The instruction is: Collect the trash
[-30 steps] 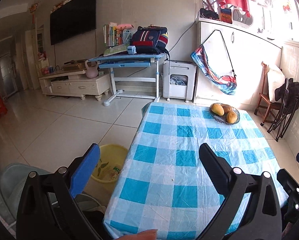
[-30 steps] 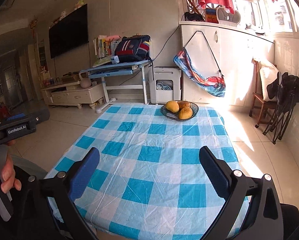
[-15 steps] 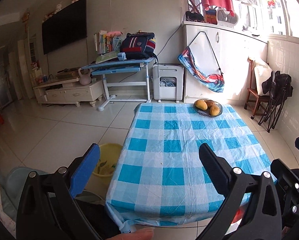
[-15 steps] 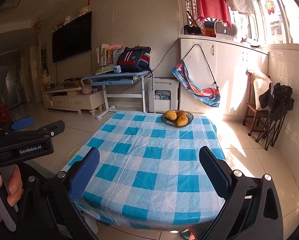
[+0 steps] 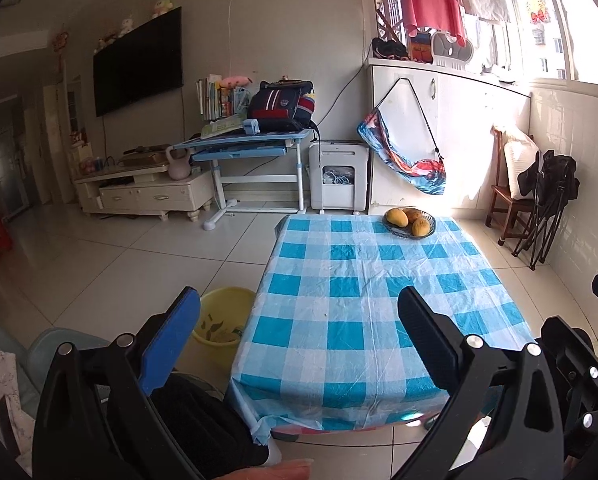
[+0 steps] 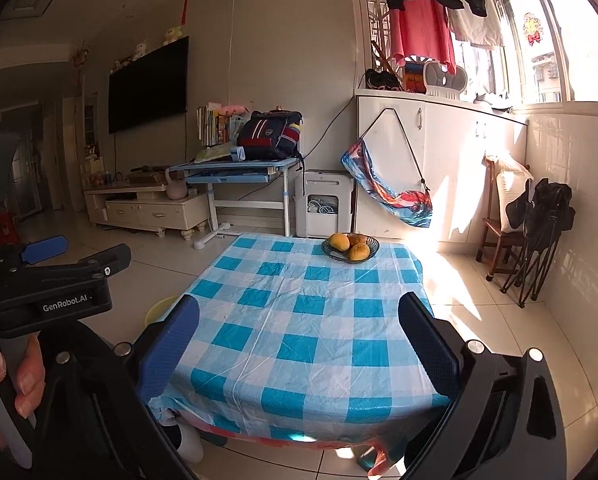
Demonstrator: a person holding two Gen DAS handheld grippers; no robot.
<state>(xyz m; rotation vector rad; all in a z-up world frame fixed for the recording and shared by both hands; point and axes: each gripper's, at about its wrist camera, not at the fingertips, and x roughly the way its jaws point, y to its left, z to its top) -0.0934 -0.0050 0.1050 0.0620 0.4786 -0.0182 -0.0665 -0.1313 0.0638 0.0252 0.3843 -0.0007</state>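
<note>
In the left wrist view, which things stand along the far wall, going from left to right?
TV cabinet → pink kettlebell → blue desk → white appliance → hanging colourful bag → wooden chair → folded black chair.

Strong sunlight from the tall right-hand window [image 6: 547,28] glares off the glossy white floor tiles [image 6: 459,312]; fisheye edges bend and darken.

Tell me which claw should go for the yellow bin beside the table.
Probably the left claw. The yellow bin sits on the floor off the table's left edge, right by its blue finger. The right claw faces the tablecloth with the bin mostly hidden. Both are open and empty.
</note>
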